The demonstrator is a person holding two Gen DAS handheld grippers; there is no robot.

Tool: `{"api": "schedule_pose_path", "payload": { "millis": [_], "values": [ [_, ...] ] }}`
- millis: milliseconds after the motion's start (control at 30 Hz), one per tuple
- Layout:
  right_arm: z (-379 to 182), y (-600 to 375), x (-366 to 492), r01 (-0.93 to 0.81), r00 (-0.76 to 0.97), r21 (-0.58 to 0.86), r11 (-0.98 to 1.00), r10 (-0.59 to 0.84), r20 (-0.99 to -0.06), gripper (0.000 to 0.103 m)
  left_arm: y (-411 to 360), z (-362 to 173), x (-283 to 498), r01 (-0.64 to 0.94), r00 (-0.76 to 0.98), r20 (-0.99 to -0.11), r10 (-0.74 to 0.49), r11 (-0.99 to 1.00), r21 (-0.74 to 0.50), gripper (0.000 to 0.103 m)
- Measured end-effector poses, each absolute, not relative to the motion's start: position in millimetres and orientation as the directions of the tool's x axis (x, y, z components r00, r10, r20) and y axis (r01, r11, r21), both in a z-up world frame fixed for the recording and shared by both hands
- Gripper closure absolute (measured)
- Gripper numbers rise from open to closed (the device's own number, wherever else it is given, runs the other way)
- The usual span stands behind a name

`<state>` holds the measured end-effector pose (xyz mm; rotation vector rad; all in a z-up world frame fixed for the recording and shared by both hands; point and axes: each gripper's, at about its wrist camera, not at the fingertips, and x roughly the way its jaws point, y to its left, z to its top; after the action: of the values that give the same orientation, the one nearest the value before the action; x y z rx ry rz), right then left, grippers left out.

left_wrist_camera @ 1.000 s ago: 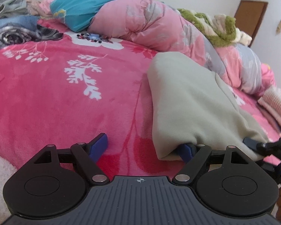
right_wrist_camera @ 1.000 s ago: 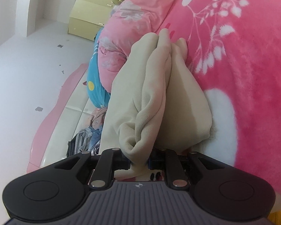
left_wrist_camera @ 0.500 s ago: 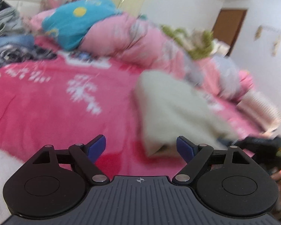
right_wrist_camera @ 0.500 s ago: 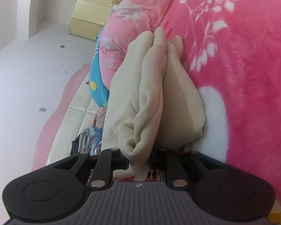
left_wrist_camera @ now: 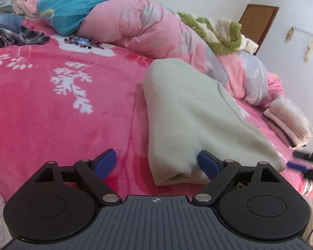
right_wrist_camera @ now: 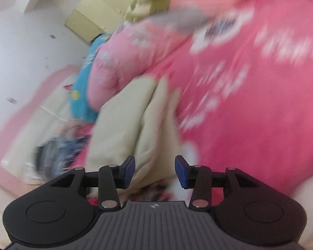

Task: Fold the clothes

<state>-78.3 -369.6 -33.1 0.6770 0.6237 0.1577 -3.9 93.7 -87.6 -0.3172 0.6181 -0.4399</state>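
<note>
Left gripper (left_wrist_camera: pixel 156 162): jaws spread wide and they've just been opening a bit more. The near end of the garment (left_wrist_camera: pixel 189 116) sits between them, but only the right pad brushes the cloth, so nothing is pinched.
Right gripper (right_wrist_camera: pixel 154 171): jaws have just let go and stand apart with cloth loose in the gap, no squeeze. That view is pretty smeared, so no fine detail.
Garment: pale beige-green knit, folded into a long bundle on the pink bed (left_wrist_camera: pixel 52 112), running from 6 o'clock up toward 1 o'clock in the left view.
Handling guess: soft, light, floppy, fleece-ish. It'll sag and unfold if lifted by one layer and drag on the fuzzy blanket instead of sliding.
Where to grab: I'd pinch all the stacked layers at the near end, or take both corners of one short edge.
Edges: the rolled long edge faces 9 o'clock. The layered open edge looks to be on the 3 o'clock side.
Room: lots of bare bed from 9 to 11 o'clock. Duvet (left_wrist_camera: pixel 148 25) crowds 12 to 2, folded pink-white item (left_wrist_camera: pixel 290 118) at 3.
</note>
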Motion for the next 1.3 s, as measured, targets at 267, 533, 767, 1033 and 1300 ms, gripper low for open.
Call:
{"api": "schedule_pose_path", "payload": {
  "millis": [267,533,767,1033,1300],
  "values": [
    [61,-254,-7,-0.245,0.842,0.265,0.933,0.34,-0.419,0.068,95,-96,-8,0.353,0.745,-0.427,-0.512,0.846,-0.4,0.014],
    [3,-99,88,-0.527,0.715,-0.157,0.835,0.336,-0.613,0.08,97,-100,-5,0.376,0.74,-0.412,-0.531,0.835,-0.401,0.015],
    [-13,-132,121,-0.425,0.663,0.036,0.904,0.339,-0.668,0.085,97,-100,-5,0.388,0.735,-0.411,-0.54,0.832,-0.397,0.015],
    [-32,-112,176,-0.404,0.653,0.027,0.914,0.309,-0.691,0.082,98,-101,-4,0.386,0.737,-0.409,-0.539,0.831,-0.4,0.015],
    [-29,-110,200,-0.333,0.66,0.076,0.94,0.29,-0.693,0.082,97,-102,-5,0.392,0.737,-0.408,-0.54,0.832,-0.392,0.014]
  ]
}}
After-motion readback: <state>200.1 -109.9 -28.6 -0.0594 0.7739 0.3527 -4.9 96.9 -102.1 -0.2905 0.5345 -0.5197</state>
